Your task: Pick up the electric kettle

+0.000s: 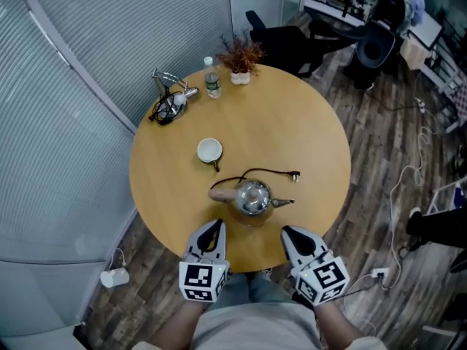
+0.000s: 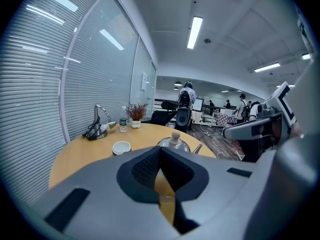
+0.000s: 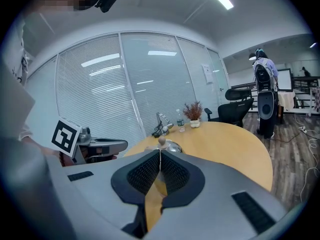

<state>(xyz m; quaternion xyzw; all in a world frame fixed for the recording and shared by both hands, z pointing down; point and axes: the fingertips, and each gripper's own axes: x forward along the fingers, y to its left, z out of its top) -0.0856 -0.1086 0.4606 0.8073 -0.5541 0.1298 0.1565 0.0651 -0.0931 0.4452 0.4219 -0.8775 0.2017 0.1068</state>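
Kettle, electric: steel body with a knobbed lid, standing upright on the round wooden table, near the edge closest to the person. It is sitting ahead of the two grippers and roughly between their lines, touching neither. Its pale handle is pointing toward the left of the head view and its spout toward the right.

Cord, black: looping across the tabletop just behind the kettle and ending in a plug.

Left gripper: hovering over the near table edge on the kettle's handle side. Its jaws are pressing together at the tips and are gripping nothing.

Right gripper: hovering over the near edge on the spout side, level with its partner. Its pads are meeting tip to tip and are carrying nothing.

Cup, white: sitting mouth up beyond the kettle, toward the left, clear of it.

Metal stand: sitting at the far left rim with a tangle of dark cable around its foot.

Water bottle: standing upright at the far rim, just beside a small potted plant.

Office chair, black: standing beyond the table on the plank floor.

Glass wall with blinds: curving past the table's left side.
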